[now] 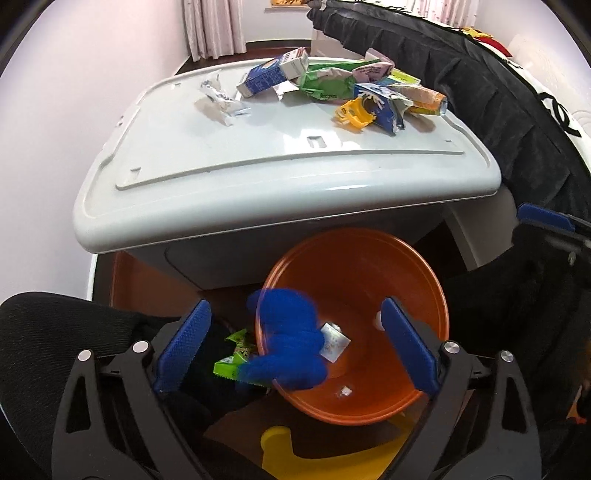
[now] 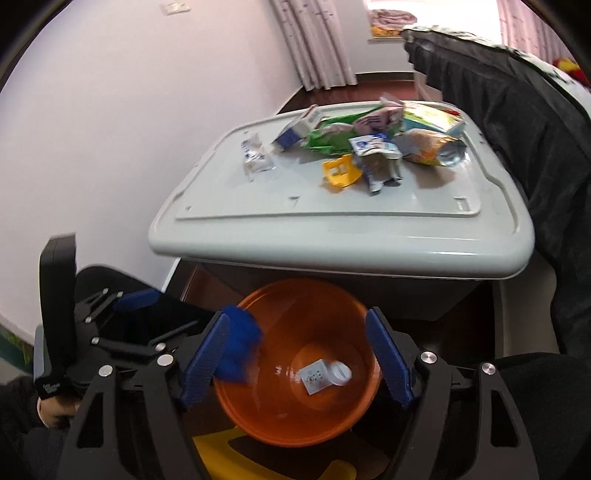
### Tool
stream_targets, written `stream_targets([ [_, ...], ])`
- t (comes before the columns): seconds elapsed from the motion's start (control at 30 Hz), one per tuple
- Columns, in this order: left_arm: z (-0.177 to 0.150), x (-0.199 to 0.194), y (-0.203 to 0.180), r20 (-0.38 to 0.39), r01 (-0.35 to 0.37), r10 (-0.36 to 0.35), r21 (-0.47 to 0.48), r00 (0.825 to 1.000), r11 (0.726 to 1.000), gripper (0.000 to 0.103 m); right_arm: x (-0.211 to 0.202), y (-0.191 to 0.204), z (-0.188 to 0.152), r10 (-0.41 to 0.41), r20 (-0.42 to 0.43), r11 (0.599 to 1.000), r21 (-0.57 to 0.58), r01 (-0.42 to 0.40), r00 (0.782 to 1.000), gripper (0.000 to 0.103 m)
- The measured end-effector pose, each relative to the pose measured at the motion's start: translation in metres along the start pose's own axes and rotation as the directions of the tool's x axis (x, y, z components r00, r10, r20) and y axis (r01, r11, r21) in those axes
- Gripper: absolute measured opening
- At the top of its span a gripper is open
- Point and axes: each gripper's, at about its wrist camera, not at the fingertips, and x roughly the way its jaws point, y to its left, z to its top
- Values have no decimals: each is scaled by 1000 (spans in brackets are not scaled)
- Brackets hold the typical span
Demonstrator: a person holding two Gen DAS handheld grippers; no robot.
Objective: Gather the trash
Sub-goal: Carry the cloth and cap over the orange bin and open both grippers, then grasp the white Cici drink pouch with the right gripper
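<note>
An orange bucket (image 1: 369,280) (image 2: 314,306) stands on the floor against a grey bin. A small white carton (image 2: 314,376) and a white cap (image 2: 340,373) lie inside it. A blurred blue crumpled thing (image 1: 288,339) (image 2: 238,343) is at the bucket's left rim. A green wrapper (image 1: 236,358) lies just outside the rim. My left gripper (image 1: 295,343) is open above the bucket. My right gripper (image 2: 295,354) is open above the bucket too. Trash (image 1: 332,85) (image 2: 362,144) lies piled on the grey lid (image 1: 258,155) (image 2: 332,221): cartons, a green bag, a yellow piece.
A black fabric-covered object (image 1: 498,110) (image 2: 517,110) stands right of the bin. A yellow plastic piece (image 1: 295,450) (image 2: 221,450) lies on the floor below the bucket. A pink wall and curtains (image 1: 214,26) lie left and behind.
</note>
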Motion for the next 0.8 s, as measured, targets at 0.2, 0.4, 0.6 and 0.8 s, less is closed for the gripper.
stream_targets([
  [0.2, 4, 0, 4, 5, 24, -23, -17, 1000, 1000, 91, -2, -24, 15, -43, 30, 999, 26, 42, 999, 75],
  [0.4, 11, 3, 4, 13, 57, -57, -16, 998, 998, 91, 5, -47, 42, -108, 50, 994, -7, 108, 993, 75],
  [0.6, 37, 3, 4, 43, 130, -129, -42, 991, 991, 91, 17, -76, 88, -174, 88, 983, -40, 178, 981, 75],
  [0.8, 62, 13, 4, 61, 110, -108, -46, 992, 993, 91, 32, -99, 142, -204, 110, 975, -64, 212, 973, 75],
])
